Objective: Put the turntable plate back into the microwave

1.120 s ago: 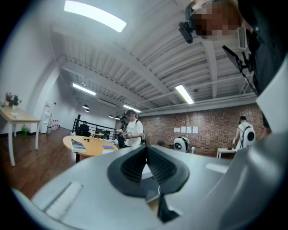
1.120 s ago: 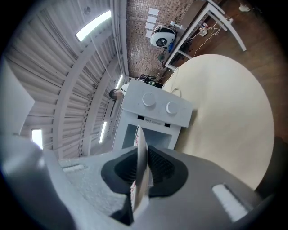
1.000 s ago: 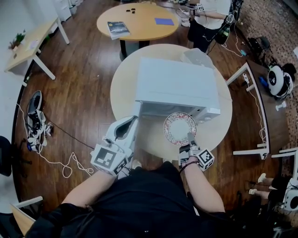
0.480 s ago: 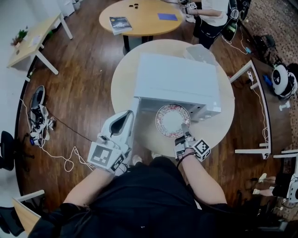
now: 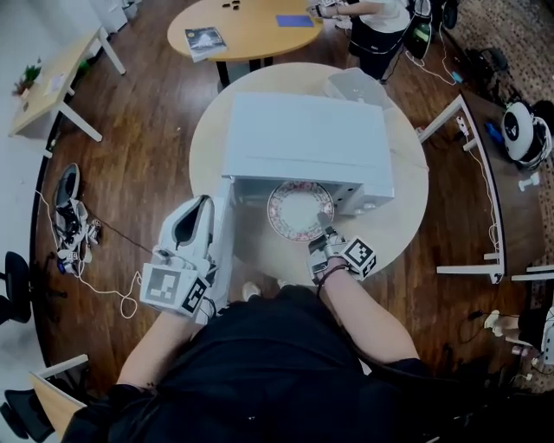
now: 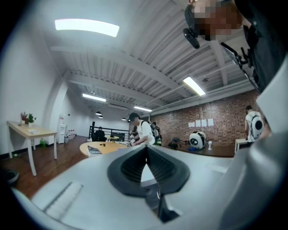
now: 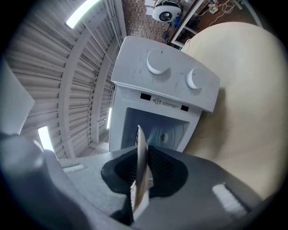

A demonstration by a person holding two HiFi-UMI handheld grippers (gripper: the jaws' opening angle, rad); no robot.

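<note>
The white microwave [image 5: 303,138] stands on a round beige table [image 5: 407,208], its front facing me. Its door [image 5: 222,247] hangs open on the left, seen edge-on. My right gripper [image 5: 325,235] is shut on the near rim of the patterned turntable plate [image 5: 300,210], which hangs level just before the opening. The right gripper view has the plate [image 7: 140,150] edge-on between the pads of the right gripper [image 7: 140,166], with the open cavity [image 7: 157,132] straight ahead. My left gripper [image 5: 195,212] sits beside the door, shut with nothing in it; the left gripper [image 6: 146,150] looks across the room.
Two knobs [image 7: 156,62] sit on the microwave's panel. A clear container [image 5: 353,86] lies behind the microwave. Farther back is a second round table [image 5: 251,26] with a book [image 5: 202,40] and a person [image 5: 376,26]. White frames [image 5: 472,199] stand at the right, cables [image 5: 86,285] on the floor at the left.
My right gripper has carried the plate leftward and closer to the microwave's opening. The left gripper has stayed by the door.
</note>
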